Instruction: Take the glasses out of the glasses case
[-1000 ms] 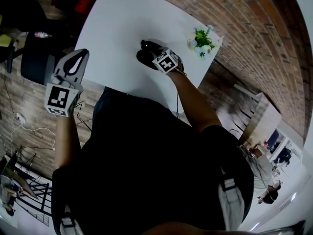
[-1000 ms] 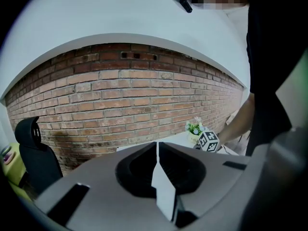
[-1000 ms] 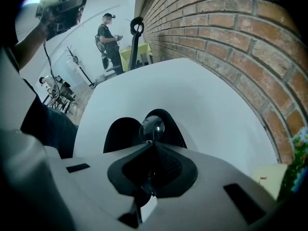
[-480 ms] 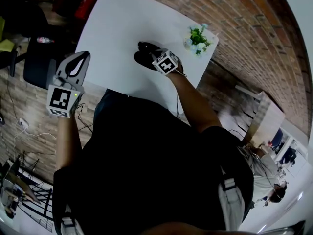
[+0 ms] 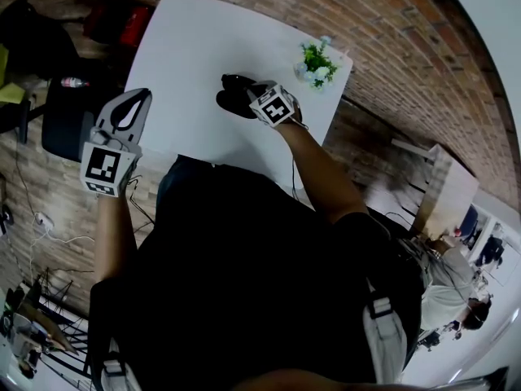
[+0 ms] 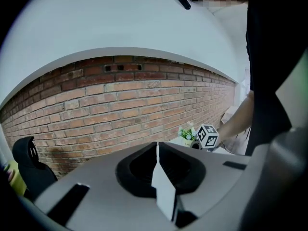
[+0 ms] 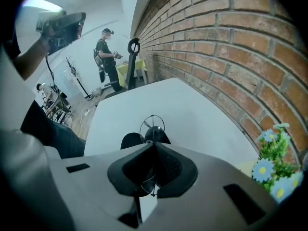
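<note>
1. Right gripper view: the glasses [image 7: 152, 125], a thin wire frame with round lenses, sit pinched between the jaws of the right gripper [image 7: 154, 144]. The jaws are closed on the frame, and one lens rises above the jaw tips.
2. The glasses case [image 7: 129, 141] is dark and lies on the table directly beyond the jaws, just behind and below the glasses. No view shows whether the glasses touch the case.
3. The table [image 7: 192, 105] has a plain white top. In the head view the case lies toward the near right part of it.
4. A small pot of flowers [image 7: 272, 165], green with blue-and-white blooms, stands at the table corner nearest the wall. It is to the right of the right gripper and apart from the case.
5. The left gripper [image 6: 157, 144] has its jaws together with nothing between them. In the head view it is held off the left edge of the table, above the floor.
6. A brick wall [image 7: 231, 47] runs along the table's right side.
7. A dark chair [image 5: 61, 108] stands on the floor left of the table, with a bottle [image 5: 72, 81] just beside it.
8. Cables [image 5: 37, 210] trail across the floor at lower left.
9. In the right gripper view a person [image 7: 108, 52] stands well beyond the table's far end.
</note>
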Demonstrator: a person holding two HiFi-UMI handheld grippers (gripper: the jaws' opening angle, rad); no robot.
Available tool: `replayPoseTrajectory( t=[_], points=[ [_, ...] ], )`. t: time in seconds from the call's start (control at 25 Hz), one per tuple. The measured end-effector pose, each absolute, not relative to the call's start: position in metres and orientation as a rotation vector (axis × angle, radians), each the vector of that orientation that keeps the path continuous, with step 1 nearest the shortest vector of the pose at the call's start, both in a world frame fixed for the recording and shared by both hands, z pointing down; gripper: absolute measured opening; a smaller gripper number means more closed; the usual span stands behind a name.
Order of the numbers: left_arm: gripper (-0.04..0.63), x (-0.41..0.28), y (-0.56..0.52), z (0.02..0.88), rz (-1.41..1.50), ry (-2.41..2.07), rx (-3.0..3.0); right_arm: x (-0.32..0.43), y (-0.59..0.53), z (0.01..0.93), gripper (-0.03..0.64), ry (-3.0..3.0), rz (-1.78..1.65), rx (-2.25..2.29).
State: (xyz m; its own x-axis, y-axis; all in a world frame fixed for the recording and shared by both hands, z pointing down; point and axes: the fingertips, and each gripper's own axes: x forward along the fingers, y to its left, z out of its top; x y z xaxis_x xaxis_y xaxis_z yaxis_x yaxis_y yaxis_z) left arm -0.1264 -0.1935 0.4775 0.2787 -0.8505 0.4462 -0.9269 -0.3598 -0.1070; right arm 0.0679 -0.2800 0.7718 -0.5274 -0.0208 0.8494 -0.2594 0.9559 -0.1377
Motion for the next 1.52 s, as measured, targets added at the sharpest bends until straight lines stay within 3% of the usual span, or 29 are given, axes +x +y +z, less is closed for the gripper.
replayPoseTrajectory(
  t=[1.52],
  points=[
    [0.023, -0.039, -0.235, 0.431, 0.670, -1.505, 2.653, 0.157, -0.308, 0.599, 0.026, -2.425, 0.370, 0.597]
  ],
)
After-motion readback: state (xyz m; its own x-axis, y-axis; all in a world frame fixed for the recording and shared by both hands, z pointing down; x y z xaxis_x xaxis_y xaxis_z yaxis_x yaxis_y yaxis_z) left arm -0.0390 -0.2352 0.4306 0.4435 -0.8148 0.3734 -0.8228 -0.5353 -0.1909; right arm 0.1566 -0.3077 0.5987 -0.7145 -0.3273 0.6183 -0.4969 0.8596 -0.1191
